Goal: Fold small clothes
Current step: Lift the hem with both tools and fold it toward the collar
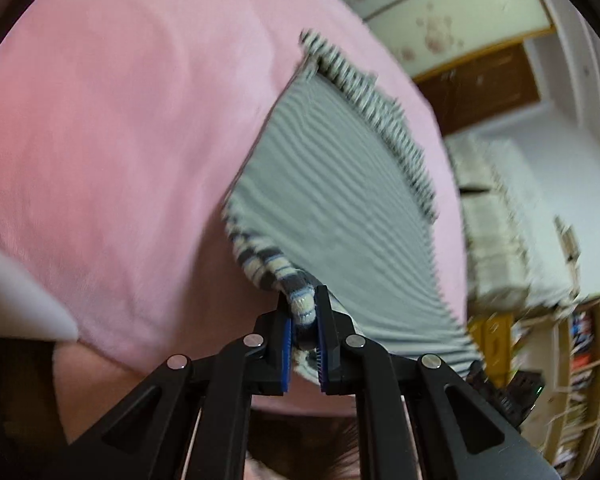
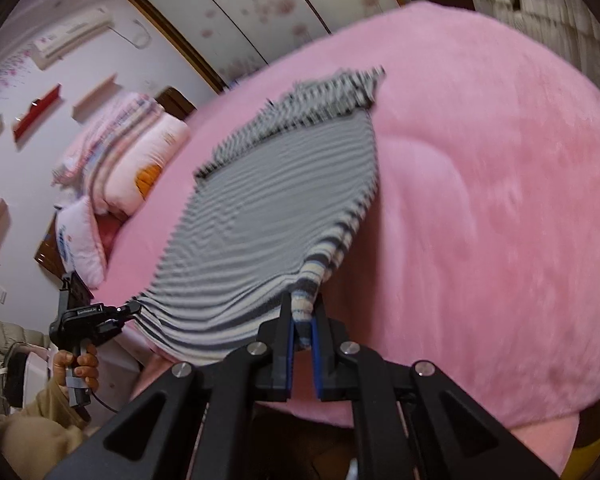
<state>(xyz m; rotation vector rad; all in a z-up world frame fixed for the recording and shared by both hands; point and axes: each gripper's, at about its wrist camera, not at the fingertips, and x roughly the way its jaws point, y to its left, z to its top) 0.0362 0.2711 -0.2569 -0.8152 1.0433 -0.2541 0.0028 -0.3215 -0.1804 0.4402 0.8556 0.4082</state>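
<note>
L tongs [image 1: 305, 322] & R tongs [image 2: 302, 330] each clamped on striped garment [image 1: 340, 200] near corners, raised off pink bed [image 1: 120, 140] w/ far hem resting there, prob. to fold over.

Soft even indoor light, strong fisheye bending, dark corner vignette, motion blur, faint shadows

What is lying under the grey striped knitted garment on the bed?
Under the grey striped knitted garment only the pink fleece blanket shows, all around its edges. Whatever lies directly beneath the cloth is covered and cannot be seen.
</note>
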